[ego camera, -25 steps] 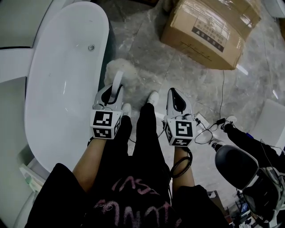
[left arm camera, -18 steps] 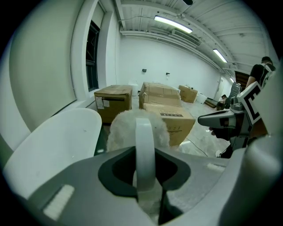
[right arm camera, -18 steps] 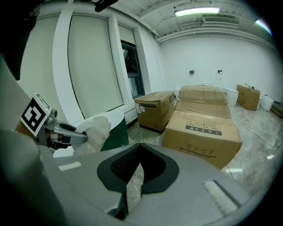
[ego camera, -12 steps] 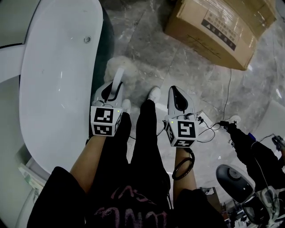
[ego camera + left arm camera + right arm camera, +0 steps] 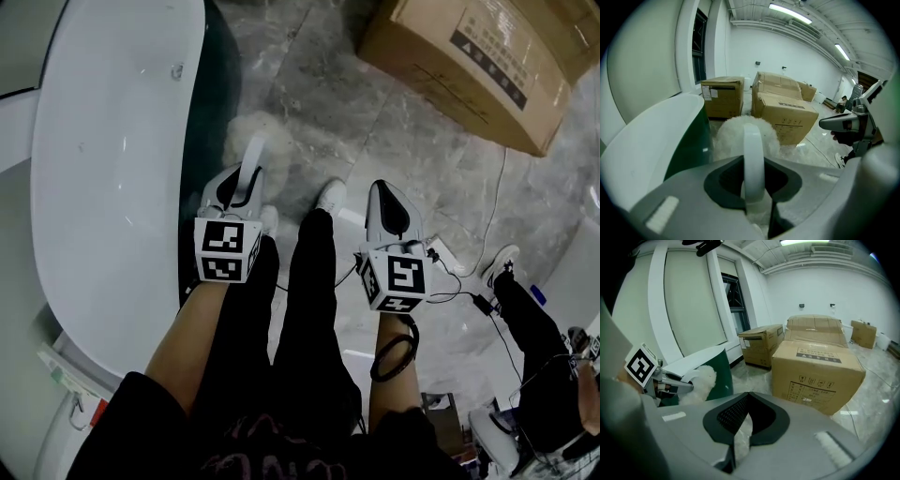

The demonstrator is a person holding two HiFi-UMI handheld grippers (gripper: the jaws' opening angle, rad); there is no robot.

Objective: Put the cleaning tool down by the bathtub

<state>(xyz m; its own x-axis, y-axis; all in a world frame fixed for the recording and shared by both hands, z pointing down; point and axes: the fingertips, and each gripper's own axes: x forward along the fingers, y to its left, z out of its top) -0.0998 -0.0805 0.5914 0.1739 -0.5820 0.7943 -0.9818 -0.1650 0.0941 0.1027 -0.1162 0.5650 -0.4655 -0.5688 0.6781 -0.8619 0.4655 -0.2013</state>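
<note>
Not yet set down — the left gripper (image 5: 236,183) has its jaws clamped on the handle of the fluffy white cleaning tool (image 5: 251,141), whose head hangs just beside the white oval bathtub (image 5: 103,169). The right gripper (image 5: 382,192) has its jaws together, empty — lowering and release remain.

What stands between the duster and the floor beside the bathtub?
Nothing visible. The left gripper holds the duster by its handle, with bare floor under its fluffy head, right beside the bathtub. The box lies well off to the right.

Black trousers (image 5: 314,300) and white shoes (image 5: 330,197); grey hand-held grippers (image 5: 244,180) (image 5: 382,187) carry black-and-white marker cubes (image 5: 225,249).
</note>
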